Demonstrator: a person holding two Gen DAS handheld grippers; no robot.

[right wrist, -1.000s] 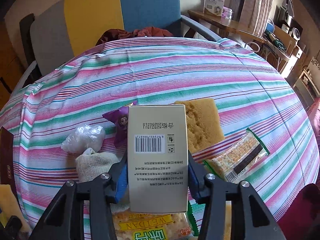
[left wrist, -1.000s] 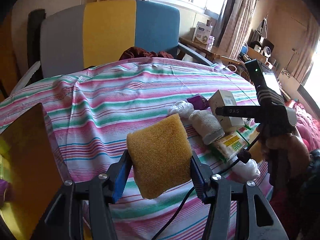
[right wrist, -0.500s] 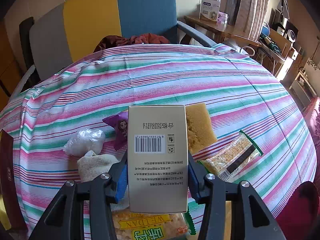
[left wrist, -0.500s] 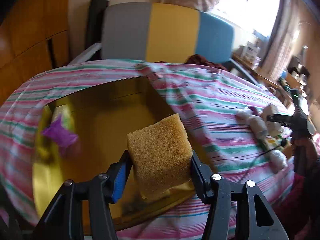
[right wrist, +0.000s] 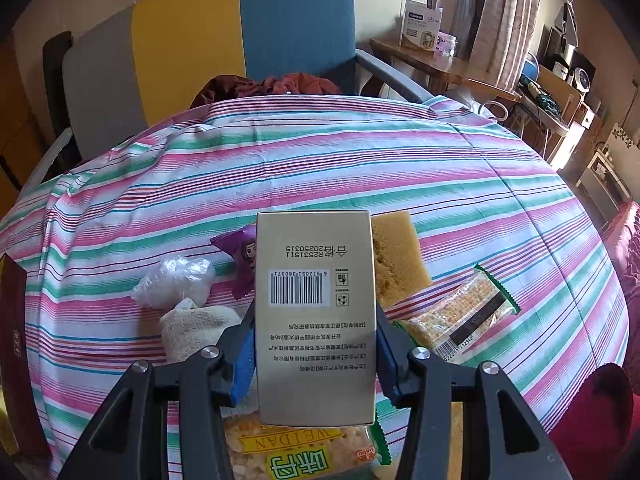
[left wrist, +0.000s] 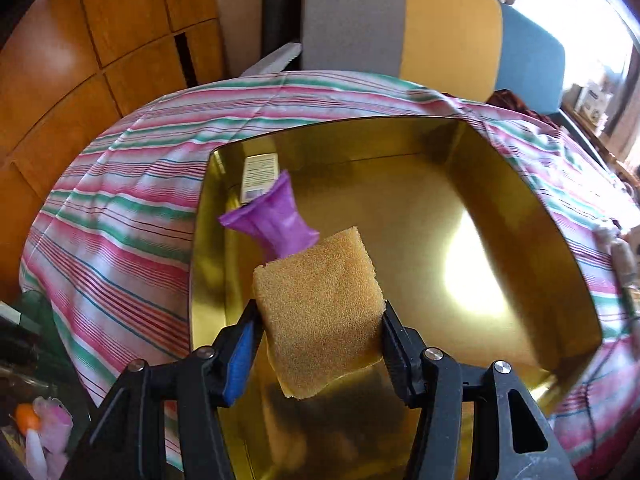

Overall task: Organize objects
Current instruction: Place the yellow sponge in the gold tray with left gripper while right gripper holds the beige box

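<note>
My left gripper [left wrist: 316,322] is shut on a yellow sponge [left wrist: 318,304] and holds it over a shiny gold tray [left wrist: 520,208]. Inside the tray lie a purple wrapped candy [left wrist: 276,216] and a small labelled packet [left wrist: 260,176] near its far left corner. My right gripper [right wrist: 316,332] is shut on a beige carton with a barcode [right wrist: 316,304], held above the striped tablecloth [right wrist: 320,160]. Behind the carton lie a second yellow sponge [right wrist: 396,260], a purple candy wrapper [right wrist: 240,256], a clear plastic bag [right wrist: 176,280], a cream cloth pouch [right wrist: 196,328] and two cracker packs [right wrist: 456,316].
A chair with grey, yellow and blue panels [right wrist: 240,40] stands behind the table, red cloth [right wrist: 280,84] on its seat. Wooden cabinets [left wrist: 100,40] stand to the left. A side table with a white box [right wrist: 420,28] and shelves fill the right. A WEIDAN snack pack [right wrist: 296,452] lies under the carton.
My left gripper has swung left with the sponge, from above the pile of items to over the gold tray. The right gripper and its carton have stayed in place.
</note>
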